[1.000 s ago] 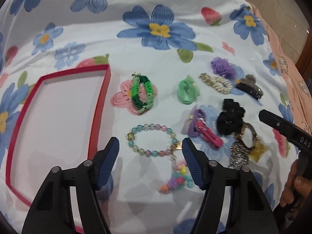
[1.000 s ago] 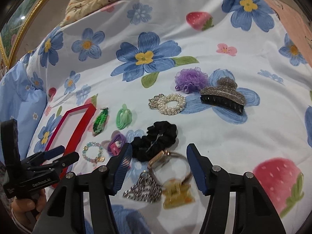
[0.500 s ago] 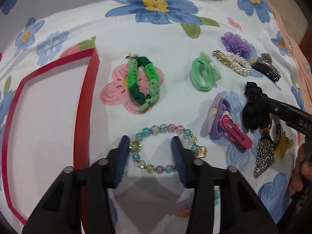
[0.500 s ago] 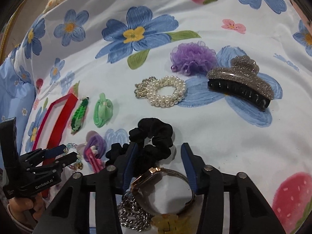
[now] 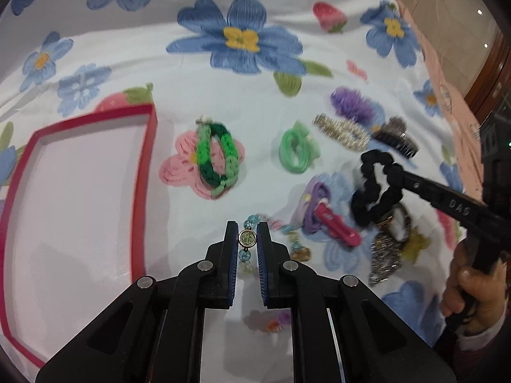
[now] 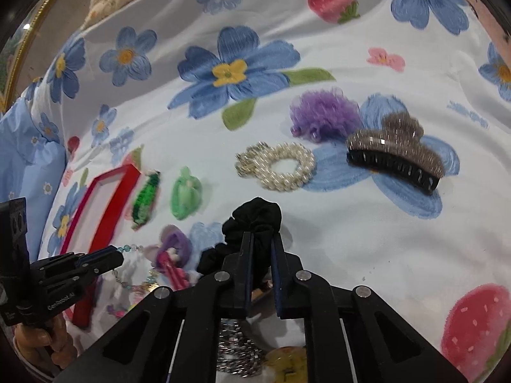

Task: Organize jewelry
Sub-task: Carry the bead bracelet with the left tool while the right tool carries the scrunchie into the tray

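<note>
Left wrist view: bead bracelet [image 5: 255, 239] is pinched by left gripper [image 5: 247, 239] beside tray [image 5: 140, 191]; scrunchie [image 6: 255, 220] is clamped by right gripper [image 6: 262, 249]; beads could be dropped if swung

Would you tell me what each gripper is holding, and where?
Left gripper pinches the beaded bracelet at its gold-rimmed bead; right gripper grips the black scrunchie by its near edge.

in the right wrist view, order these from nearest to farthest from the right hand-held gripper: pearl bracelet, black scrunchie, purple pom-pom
1. black scrunchie, clamped in the right hand-held gripper.
2. pearl bracelet, beyond the scrunchie, centre.
3. purple pom-pom, farther back, slightly right.
</note>
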### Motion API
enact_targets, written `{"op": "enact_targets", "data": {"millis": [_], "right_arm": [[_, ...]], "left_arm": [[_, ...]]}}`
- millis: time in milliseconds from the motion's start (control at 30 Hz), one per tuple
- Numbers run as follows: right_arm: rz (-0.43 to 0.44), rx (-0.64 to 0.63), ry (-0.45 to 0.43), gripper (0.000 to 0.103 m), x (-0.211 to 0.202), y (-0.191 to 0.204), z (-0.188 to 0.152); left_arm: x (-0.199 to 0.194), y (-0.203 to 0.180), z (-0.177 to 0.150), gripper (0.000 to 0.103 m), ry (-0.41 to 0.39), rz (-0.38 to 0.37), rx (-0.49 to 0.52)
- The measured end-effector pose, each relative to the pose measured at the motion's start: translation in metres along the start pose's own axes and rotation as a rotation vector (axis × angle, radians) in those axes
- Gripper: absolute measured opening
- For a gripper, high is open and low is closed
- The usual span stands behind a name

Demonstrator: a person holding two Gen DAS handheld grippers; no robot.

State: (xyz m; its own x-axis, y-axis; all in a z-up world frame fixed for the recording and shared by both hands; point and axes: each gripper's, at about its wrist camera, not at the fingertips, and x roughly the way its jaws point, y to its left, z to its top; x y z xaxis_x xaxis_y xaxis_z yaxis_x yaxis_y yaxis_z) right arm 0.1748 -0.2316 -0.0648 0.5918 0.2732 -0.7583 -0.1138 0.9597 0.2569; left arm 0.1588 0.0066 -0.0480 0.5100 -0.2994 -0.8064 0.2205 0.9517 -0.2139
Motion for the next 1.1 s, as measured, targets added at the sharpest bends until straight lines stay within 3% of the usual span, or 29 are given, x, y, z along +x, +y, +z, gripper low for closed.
{"op": "enact_targets", "data": {"millis": [600, 1100], "right_arm": [[0.149, -0.076, -0.072, 0.009, -0.024, 0.078, 0.018], [0.300, -0.152, -0.032, 0.009, 0.014, 0.167, 0.034]], "left_arm": [[-0.087, 0.053, 0.012, 0.010, -0.168, 0.001, -0.104], [-0.097, 0.130, 0.029, 0.010, -0.218, 0.091, -0.202]]}}
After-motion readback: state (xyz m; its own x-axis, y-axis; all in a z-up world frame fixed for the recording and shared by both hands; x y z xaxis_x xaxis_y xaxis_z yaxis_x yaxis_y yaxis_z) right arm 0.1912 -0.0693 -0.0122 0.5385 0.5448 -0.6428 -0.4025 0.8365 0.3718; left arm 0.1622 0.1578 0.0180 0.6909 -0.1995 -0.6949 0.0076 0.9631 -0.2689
